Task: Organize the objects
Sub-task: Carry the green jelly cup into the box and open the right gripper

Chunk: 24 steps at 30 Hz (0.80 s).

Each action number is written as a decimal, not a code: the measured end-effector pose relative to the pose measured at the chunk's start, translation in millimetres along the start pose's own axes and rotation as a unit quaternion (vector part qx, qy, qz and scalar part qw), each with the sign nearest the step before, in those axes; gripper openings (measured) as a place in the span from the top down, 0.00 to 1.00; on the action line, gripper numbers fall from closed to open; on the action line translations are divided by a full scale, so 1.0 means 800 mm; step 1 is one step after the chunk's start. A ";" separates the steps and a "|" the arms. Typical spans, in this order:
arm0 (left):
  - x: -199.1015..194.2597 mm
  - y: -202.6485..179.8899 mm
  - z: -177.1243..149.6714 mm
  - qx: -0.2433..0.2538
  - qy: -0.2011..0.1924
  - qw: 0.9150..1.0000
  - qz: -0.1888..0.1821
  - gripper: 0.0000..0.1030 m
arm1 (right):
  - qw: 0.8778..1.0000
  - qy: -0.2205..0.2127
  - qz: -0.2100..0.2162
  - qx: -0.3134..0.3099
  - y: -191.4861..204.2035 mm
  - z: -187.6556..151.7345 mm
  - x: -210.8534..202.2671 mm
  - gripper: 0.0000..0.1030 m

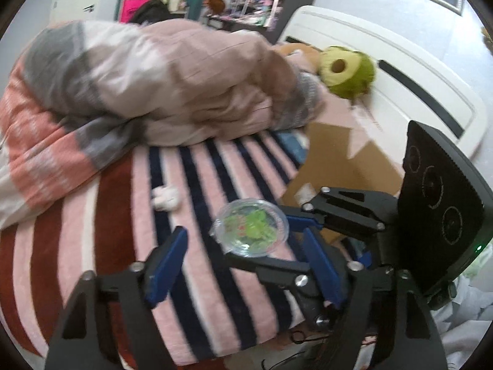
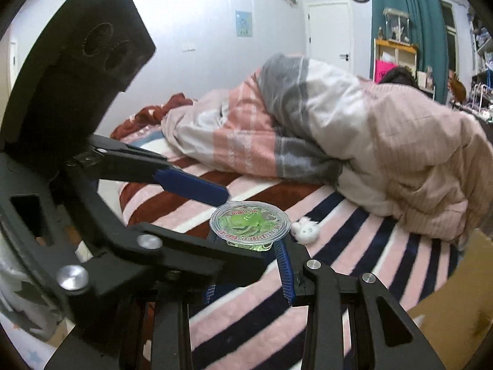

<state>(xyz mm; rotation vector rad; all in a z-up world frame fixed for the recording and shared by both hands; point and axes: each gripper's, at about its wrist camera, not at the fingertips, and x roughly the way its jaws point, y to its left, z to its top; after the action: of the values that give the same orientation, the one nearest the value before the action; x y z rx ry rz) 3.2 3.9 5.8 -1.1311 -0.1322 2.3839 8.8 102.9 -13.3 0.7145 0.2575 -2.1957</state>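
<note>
Since your right tool [image 2: 249, 265] is already clamped on the little jelly cup [image 2: 250, 225], the job now is just carrying it cleanly. From the right wrist view the cup sits upright between the blue pads, foil lid level, held up off the striped blanket [image 2: 354, 246], so keep it that way: no wrist roll, or the soft plastic may squirm out of the pinch. Don't squeeze harder either, I'd guess that cup dents easily.

Your left tool [image 1: 243, 265] has its fingers apart with nothing between them, and it's pointing down at the bed right next to the other one. In the left wrist view your right tool crosses in front of it, nearly touching, so pull the left one clear before you swing.

If the cardboard box [image 1: 348, 166] at the bed's edge is where stuff goes (my guess, can't confirm), head there low and steady. The small white plush toy [image 2: 305, 228] is lying on the blanket just beyond the cup, likely the next pickup. Both tools angle downward over the bed.
</note>
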 end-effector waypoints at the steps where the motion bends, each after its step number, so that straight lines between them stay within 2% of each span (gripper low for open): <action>1: 0.000 -0.010 0.004 0.007 -0.003 1.000 -0.004 0.40 | 1.000 -0.003 -0.001 0.000 -0.002 0.001 -0.006 0.72; 2: 0.001 -0.019 0.009 0.014 -0.005 1.000 -0.006 0.47 | 1.000 -0.006 -0.002 0.001 -0.005 0.000 -0.015 0.72; 4: 0.005 -0.037 0.018 0.026 -0.005 1.000 -0.007 0.55 | 1.000 -0.011 -0.010 0.000 -0.012 -0.002 -0.031 0.72; 12: 0.034 -0.111 0.053 0.073 -0.002 0.997 -0.025 0.55 | 0.998 -0.024 -0.061 0.022 -0.063 -0.014 -0.092 0.72; 24: 0.124 -0.210 0.098 0.129 0.047 0.988 -0.066 0.55 | 0.990 -0.001 -0.124 0.071 -0.154 -0.055 -0.154 0.72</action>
<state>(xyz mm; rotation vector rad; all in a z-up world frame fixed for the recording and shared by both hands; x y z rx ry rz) -42.6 206.8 35.8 -1.0742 0.1272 2.1525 -0.7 280.0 15.1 0.7924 0.1995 -2.4705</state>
